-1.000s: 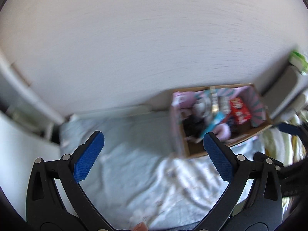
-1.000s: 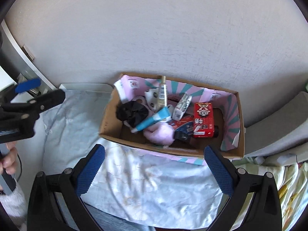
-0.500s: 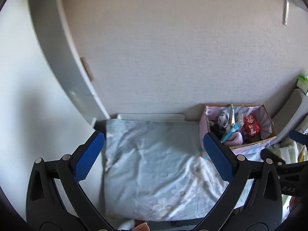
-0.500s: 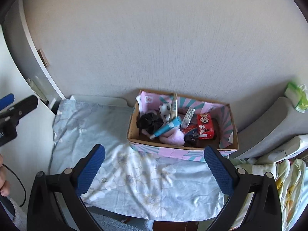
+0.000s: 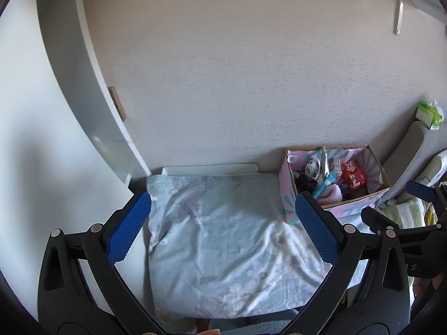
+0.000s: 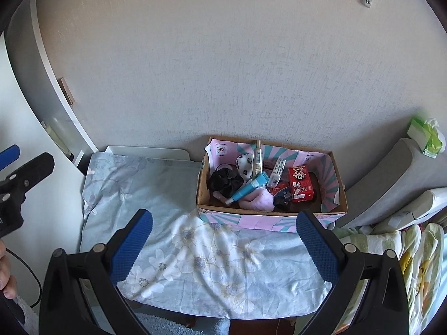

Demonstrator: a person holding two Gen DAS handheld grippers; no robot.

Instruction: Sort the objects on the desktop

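Cardboard box [image 6: 272,215] sits at the table's [image 6: 134,184] far right edge against the wall, on the floral cloth [image 6: 212,254], holding a black scrunchie [image 6: 225,181], blue tube [image 6: 248,188] and red carton [image 6: 300,184]. Left hand-held gripper [image 5: 223,223] and right hand-held gripper [image 6: 223,240] both hover released, empty, above the cloth.

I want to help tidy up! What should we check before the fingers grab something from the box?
1. Left gripper open, holding nothing: ok.
2. Right gripper open, holding nothing: ok.
3. Cardboard box in view, top open: ok.
4. Blue tube lies on top, easy to reach: ok.
5. Flowered cloth has free space for laying things: ok.
6. Things under the black scrunchie: cannot tell.
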